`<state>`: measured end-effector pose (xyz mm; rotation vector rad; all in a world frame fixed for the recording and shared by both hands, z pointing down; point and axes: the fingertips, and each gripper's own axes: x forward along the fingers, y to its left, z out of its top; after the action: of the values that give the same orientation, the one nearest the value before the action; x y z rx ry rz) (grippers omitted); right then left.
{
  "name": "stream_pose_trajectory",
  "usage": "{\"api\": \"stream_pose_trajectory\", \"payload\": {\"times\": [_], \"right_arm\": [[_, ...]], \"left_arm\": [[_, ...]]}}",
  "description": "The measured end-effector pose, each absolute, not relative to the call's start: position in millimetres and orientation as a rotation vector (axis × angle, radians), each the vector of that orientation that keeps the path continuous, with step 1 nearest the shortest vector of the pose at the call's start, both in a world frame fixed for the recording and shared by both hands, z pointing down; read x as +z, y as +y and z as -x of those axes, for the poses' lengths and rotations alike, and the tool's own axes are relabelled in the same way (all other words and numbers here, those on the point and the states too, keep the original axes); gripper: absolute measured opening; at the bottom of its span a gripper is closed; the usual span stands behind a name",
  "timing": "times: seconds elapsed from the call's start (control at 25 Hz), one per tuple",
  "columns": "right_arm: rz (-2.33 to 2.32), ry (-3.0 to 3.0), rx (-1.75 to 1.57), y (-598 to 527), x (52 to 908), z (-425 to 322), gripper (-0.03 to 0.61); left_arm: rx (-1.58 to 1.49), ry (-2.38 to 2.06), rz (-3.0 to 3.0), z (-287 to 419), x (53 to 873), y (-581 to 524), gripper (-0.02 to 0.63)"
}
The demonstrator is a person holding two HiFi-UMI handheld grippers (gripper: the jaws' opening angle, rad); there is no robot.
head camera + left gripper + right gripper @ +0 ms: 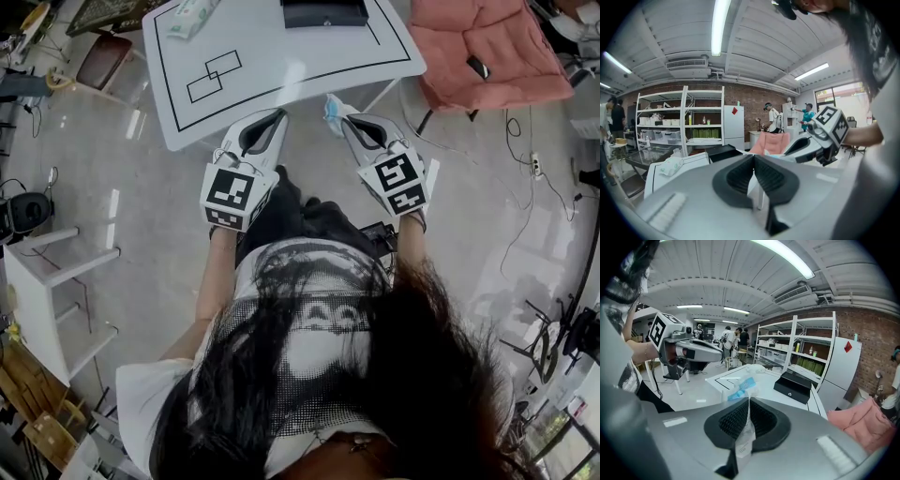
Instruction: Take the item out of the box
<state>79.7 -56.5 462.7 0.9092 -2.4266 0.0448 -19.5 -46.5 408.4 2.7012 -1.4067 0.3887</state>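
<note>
My right gripper (342, 122) is shut on a clear plastic packet (744, 430) with a blue item (742, 392) inside. In the head view the packet (333, 107) hangs at the near edge of the white table (281, 70). The black box (324, 12) stands closed at the table's far edge and also shows in the right gripper view (793, 386). Left of the right one, my left gripper (272, 120) is held level with it, its jaws shut with nothing between them (753, 158). Both grippers hover in front of the table, apart from the box.
A pack of wipes (192, 17) lies at the table's far left corner. Black rectangles (214, 75) are drawn on the tabletop. A pink cushioned seat (487, 52) stands to the right, a white stool (47, 281) to the left. Cables run over the floor (534, 187).
</note>
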Motion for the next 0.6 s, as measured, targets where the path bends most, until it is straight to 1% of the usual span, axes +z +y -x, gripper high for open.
{"api": "stream_pose_trajectory", "payload": {"times": [0.6], "right_arm": [[-0.893, -2.422, 0.022, -44, 466, -92, 0.011]], "left_arm": [[0.374, -1.434, -2.704, 10, 406, -32, 0.000]]}}
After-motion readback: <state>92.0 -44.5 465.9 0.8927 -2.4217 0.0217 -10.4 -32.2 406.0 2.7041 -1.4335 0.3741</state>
